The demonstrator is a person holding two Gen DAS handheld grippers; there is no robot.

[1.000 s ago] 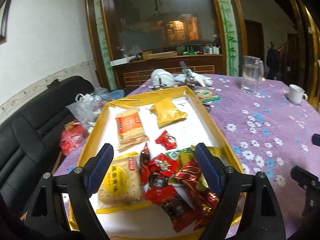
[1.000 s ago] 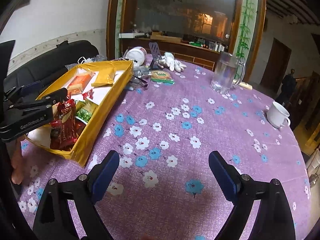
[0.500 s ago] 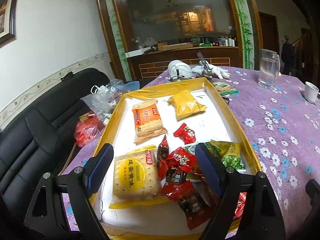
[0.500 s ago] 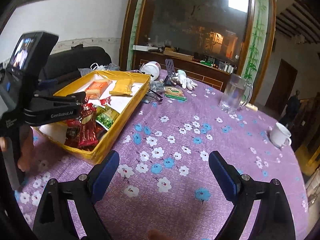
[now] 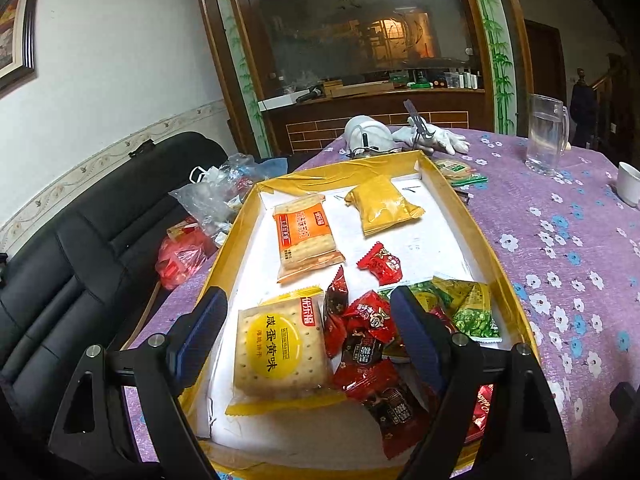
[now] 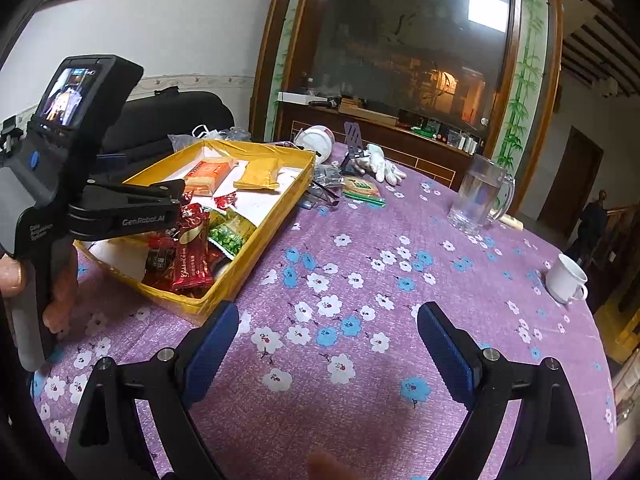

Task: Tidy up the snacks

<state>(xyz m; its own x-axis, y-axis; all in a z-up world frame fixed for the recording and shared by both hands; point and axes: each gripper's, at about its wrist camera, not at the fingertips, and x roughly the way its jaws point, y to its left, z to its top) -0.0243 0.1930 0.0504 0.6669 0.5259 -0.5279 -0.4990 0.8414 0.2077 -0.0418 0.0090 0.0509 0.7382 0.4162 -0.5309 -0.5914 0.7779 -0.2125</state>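
A yellow tray (image 5: 476, 224) holds the snacks. Inside lie a yellow cracker pack (image 5: 276, 348), an orange cracker pack (image 5: 306, 236), a yellow bag (image 5: 382, 204), a red candy (image 5: 380, 262), green pea packs (image 5: 468, 308) and a pile of red and dark candies (image 5: 372, 360). My left gripper (image 5: 308, 328) is open above the tray's near end, its fingers on either side of the yellow cracker pack and the candies. My right gripper (image 6: 326, 344) is open and empty over the purple flowered tablecloth, right of the tray (image 6: 256, 252). The left gripper (image 6: 120, 212) shows there too.
A glass pitcher (image 6: 478, 196), a white cup (image 6: 566, 280), white gloves (image 6: 380, 164), a white bowl (image 6: 318, 140) and a green snack pack (image 6: 362, 190) stand beyond the tray. A black sofa (image 5: 80, 248) with plastic bags (image 5: 208, 200) lies left of the table.
My left gripper has risen and shifted left over the tray's near end. My right gripper has tilted up and drawn back a little. Both stay open.
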